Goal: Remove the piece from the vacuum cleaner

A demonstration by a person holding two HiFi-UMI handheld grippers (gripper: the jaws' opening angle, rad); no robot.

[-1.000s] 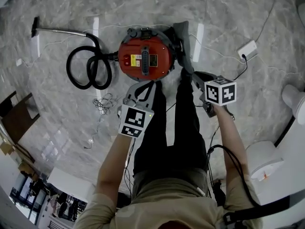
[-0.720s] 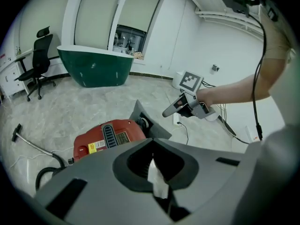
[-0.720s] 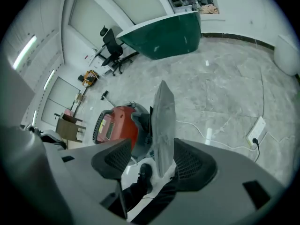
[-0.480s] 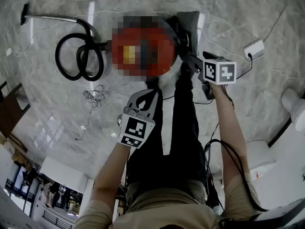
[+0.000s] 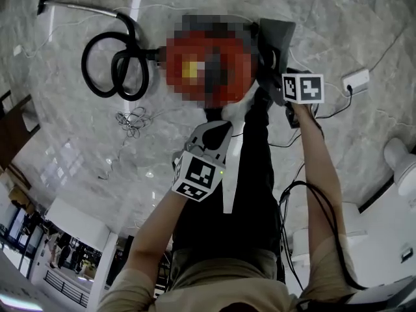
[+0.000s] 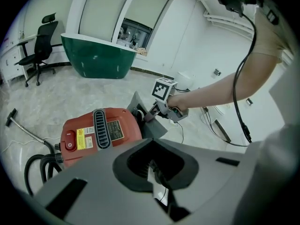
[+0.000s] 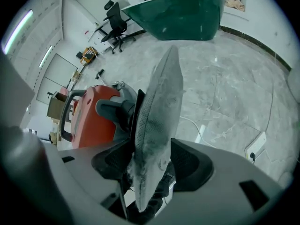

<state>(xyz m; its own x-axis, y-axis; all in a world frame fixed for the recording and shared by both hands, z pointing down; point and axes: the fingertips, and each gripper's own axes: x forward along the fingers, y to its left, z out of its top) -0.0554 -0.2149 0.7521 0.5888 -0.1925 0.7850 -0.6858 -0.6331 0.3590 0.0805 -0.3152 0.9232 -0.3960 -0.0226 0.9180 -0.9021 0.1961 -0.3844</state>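
Note:
The red vacuum cleaner (image 6: 101, 130) stands on the marble floor; a mosaic patch covers it in the head view. A flat, dusty grey piece (image 7: 159, 111) stands upright against its right side (image 5: 276, 34). My right gripper (image 5: 270, 86) reaches to that piece, and its jaws stand wide on either side of it without pressing on it (image 7: 150, 175). The left gripper view shows the same: the right gripper (image 6: 149, 116) at the edge of the grey piece (image 6: 149, 128). My left gripper (image 5: 218, 127) hangs nearer to me, shut and empty, pointing at the vacuum cleaner (image 6: 154, 172).
The black hose (image 5: 110, 70) coils left of the vacuum, its wand (image 5: 78, 6) lying on the floor. A tangle of thin cable (image 5: 133, 122) lies near my left. A white power strip (image 5: 354, 80) and cords sit at the right. My legs (image 5: 250, 174) stand just behind the vacuum.
My right gripper has moved forward from beside my leg to the grey piece, which now stands between its jaws. The left gripper has stayed pointing at the vacuum cleaner.

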